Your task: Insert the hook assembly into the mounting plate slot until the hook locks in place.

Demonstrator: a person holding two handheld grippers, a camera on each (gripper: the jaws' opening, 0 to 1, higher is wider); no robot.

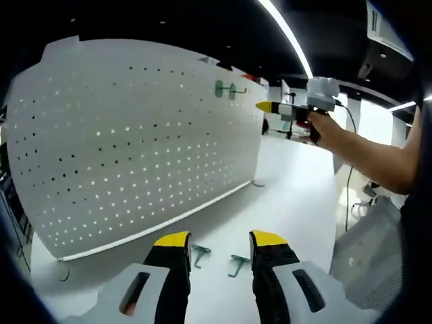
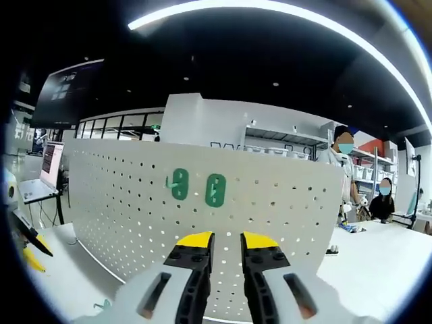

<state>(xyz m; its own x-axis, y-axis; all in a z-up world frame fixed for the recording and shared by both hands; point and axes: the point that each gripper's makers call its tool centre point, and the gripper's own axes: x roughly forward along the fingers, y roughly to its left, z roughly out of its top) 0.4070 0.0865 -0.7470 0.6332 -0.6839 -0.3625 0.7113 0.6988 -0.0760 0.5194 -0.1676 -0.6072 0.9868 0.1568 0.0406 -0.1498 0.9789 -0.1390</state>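
Two green mounting plates (image 2: pixel 197 187) sit side by side high on the white pegboard (image 1: pixel 135 148) that stands upright on the desk (image 1: pixel 290 182); in the right gripper view the left plate (image 2: pixel 179 183) already carries a hook sticking out from it, while the right plate (image 2: pixel 215 190) shows a bare slot. Two loose green hooks (image 1: pixel 219 260) lie flat on the desk near the foot of the pegboard, just ahead of the left tool (image 1: pixel 219 241), whose jaws stand apart and empty. The right tool (image 2: pixel 225 241) is raised in front of the board just below the plates, jaws a little apart with nothing between them; in the left gripper view it shows held in a hand (image 1: pixel 322 128). By this reading, one plate looks fitted and the other remains: a hook must be picked up, carried to the empty slot and pushed in until it locks.
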